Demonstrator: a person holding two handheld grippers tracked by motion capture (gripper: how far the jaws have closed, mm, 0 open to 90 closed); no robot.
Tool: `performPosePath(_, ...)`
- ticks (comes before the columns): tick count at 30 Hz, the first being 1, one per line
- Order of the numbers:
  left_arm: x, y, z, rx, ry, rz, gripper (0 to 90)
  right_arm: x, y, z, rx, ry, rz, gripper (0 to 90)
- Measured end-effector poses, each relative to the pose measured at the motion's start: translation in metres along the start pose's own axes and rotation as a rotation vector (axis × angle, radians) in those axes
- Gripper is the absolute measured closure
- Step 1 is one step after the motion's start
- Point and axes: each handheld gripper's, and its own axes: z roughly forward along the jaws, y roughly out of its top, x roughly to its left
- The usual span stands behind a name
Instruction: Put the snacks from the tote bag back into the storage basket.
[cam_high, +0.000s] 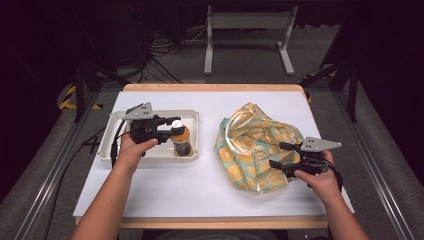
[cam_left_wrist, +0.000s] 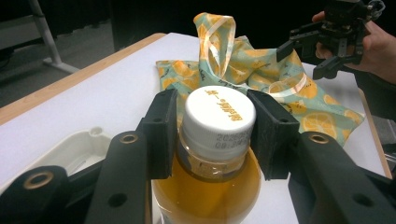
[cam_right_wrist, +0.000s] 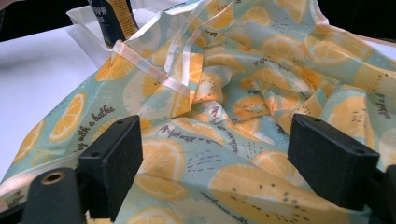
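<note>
A person at a white table is working two hand-held grippers, one at a bottle in a tray, one over a fruit-print bag

The left gripper (cam_left_wrist: 212, 135) is clenching the bottle (cam_left_wrist: 210, 186) just under its white cap (cam_left_wrist: 219, 119); the bottle is standing upright in the tray (cam_high: 112, 145) at the table's left. The right gripper (cam_right_wrist: 215, 172) is hovering released, jaws wide, over the crumpled bag (cam_high: 255, 145) at the right. The bottle, full of amber liquid, is likely weighty, smooth and slippery, so the neck looks the surest hold. The bag is looking soft and limp; its clear handles (cam_right_wrist: 154, 77) seem best to pinch
</note>
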Motion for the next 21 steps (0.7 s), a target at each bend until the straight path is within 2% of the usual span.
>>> performPosePath(5, -0.001, 0.001, -0.001, -0.018, 0.002, -0.007, 50.8, 0.0, 0.0, 0.0, -0.002, 0.001, 0.0, 18.6)
performPosePath(8, -0.002, 0.003, -0.004, -0.029, 0.013, -0.021, 40.3, 0.0, 0.0, 0.0, -0.003, 0.0, 0.001, 18.5)
performPosePath(11, -0.003, 0.005, -0.007, -0.038, 0.025, -0.017, 37.4, 0.0, 0.001, 0.0, -0.004, -0.001, 0.001, 18.3)
performPosePath(16, -0.013, 0.011, -0.022, -0.035, 0.054, -0.014, 34.3, 0.001, 0.002, -0.003, -0.016, -0.018, -0.01, 17.7)
performPosePath(21, -0.026, 0.01, -0.042, -0.025, 0.108, -0.02, 30.1, 0.002, 0.005, -0.005, -0.027, -0.024, -0.015, 17.7)
